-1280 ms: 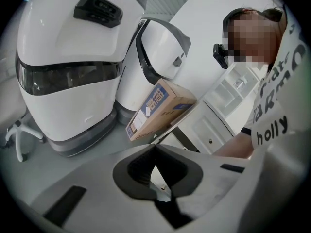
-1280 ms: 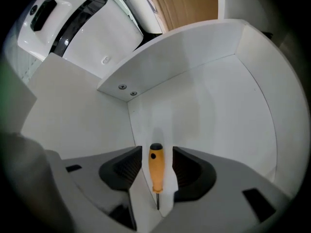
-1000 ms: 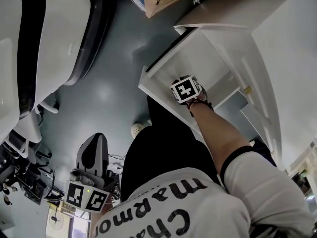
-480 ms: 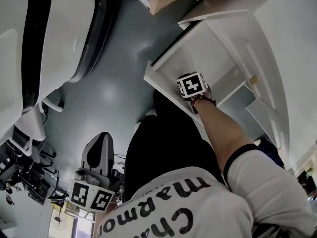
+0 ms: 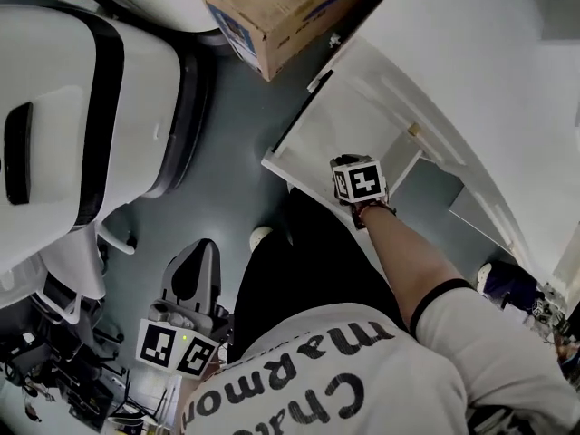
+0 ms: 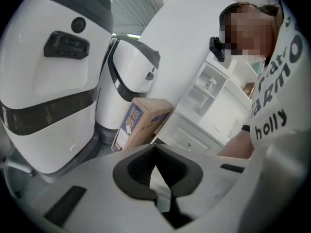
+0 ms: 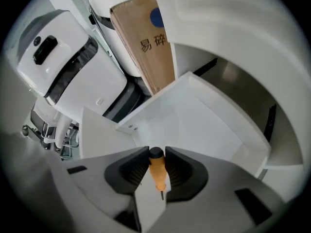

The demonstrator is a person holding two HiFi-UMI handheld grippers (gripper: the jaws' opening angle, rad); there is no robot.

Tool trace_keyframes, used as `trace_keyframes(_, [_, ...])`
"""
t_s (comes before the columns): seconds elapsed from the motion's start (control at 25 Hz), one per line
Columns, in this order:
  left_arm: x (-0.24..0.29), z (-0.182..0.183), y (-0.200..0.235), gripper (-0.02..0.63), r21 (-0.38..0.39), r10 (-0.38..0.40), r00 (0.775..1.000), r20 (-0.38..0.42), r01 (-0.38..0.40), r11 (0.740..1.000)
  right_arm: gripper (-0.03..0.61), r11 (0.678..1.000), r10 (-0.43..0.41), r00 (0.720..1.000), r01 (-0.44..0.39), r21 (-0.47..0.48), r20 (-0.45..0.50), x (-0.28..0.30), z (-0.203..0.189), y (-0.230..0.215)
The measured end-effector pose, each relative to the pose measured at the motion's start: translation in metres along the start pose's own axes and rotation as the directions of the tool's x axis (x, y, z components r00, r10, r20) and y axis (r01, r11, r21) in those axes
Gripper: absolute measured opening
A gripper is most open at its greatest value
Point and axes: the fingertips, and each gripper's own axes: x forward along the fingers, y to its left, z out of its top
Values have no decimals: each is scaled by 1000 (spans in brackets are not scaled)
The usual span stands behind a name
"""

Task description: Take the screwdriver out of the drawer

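The screwdriver (image 7: 156,171), with an orange handle and a black cap, stands upright between the pads of my right gripper (image 7: 157,166). The jaws have just been closing and now press on its handle. Below it the white drawer (image 7: 194,120) is pulled out, its bottom bare. From the head view the right gripper's marker cube (image 5: 361,181) hovers over the open drawer (image 5: 313,139), hiding the jaws and the tool. My left gripper (image 5: 199,252) hangs low at the left beside the person's leg, jaw tips touching with nothing between them (image 6: 155,152).
A cardboard box (image 5: 272,12) lies on the grey floor beside the drawer's far end. Large white machines with black bands (image 5: 82,134) fill the left side. The white cabinet (image 5: 471,89) rises to the right. A person's black trousers (image 5: 299,279) are below the drawer.
The right gripper has lifted up out of the drawer. The left gripper has risen a little. The head view has swung, bringing the cardboard box further into the picture.
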Motion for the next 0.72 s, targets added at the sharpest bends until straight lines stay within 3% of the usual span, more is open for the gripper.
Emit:
trace_keyframes(0.16, [-5, 26, -13, 23, 68, -102, 994, 44, 99, 993, 112, 999, -11, 994, 16, -42, 113, -53, 14, 21])
trace_keyframes(0.32, [-10, 67, -30, 23, 173, -215, 972, 93, 197, 965, 112, 999, -49, 964, 51, 0, 260, -117, 39, 36])
trace_keyframes(0.48, [-37, 86, -44, 23, 196, -240, 964, 112, 216, 957, 112, 998, -56, 939, 50, 26, 339, -183, 21, 72])
trace_keyframes(0.72, [-61, 118, -81, 23, 294, -357, 919, 170, 298, 908, 112, 993, -112, 859, 77, 90, 499, -257, 19, 101])
